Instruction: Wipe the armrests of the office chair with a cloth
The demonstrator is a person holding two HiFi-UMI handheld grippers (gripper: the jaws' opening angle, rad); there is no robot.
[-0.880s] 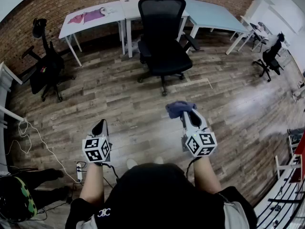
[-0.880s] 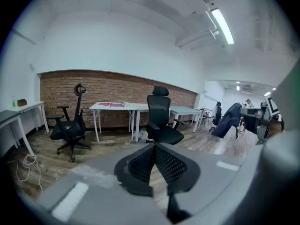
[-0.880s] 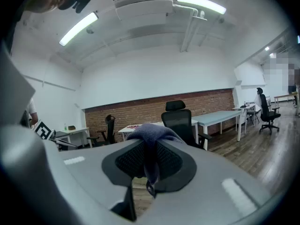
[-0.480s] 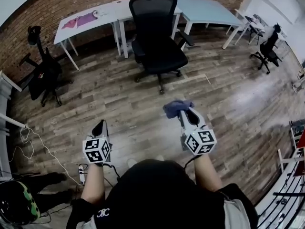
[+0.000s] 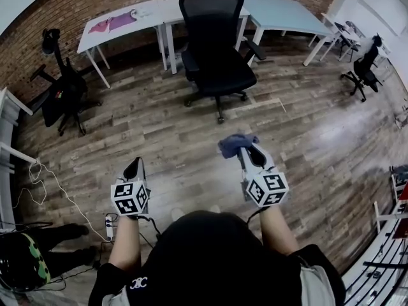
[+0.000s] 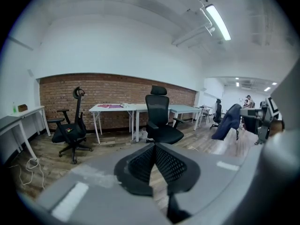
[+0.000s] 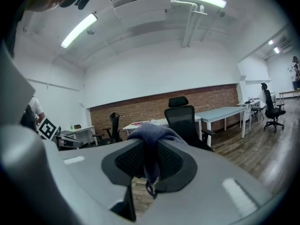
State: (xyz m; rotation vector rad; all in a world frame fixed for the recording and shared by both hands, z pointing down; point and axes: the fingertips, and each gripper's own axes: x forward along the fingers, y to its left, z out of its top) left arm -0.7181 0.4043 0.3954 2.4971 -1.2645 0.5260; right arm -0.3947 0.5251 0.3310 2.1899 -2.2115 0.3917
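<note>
A black office chair (image 5: 215, 46) stands on the wood floor ahead, by the white tables; its right armrest (image 5: 255, 50) shows, and the chair (image 6: 161, 122) (image 7: 187, 123) appears in both gripper views. My right gripper (image 5: 244, 149) is shut on a blue-grey cloth (image 5: 234, 143) (image 7: 150, 139) that bunches over its tips. My left gripper (image 5: 133, 169) is shut with nothing in it, held low to the left. Both grippers are well short of the chair.
White tables (image 5: 159, 14) line the brick wall behind the chair. A second black chair (image 5: 60, 88) stands at the left, another chair (image 5: 363, 72) at the far right. A cable and power strip (image 5: 105, 227) lie on the floor near my left side.
The view shifted slightly; the chair sits about as far off as before. Both grippers hold the same pose, the cloth still in the right one.
</note>
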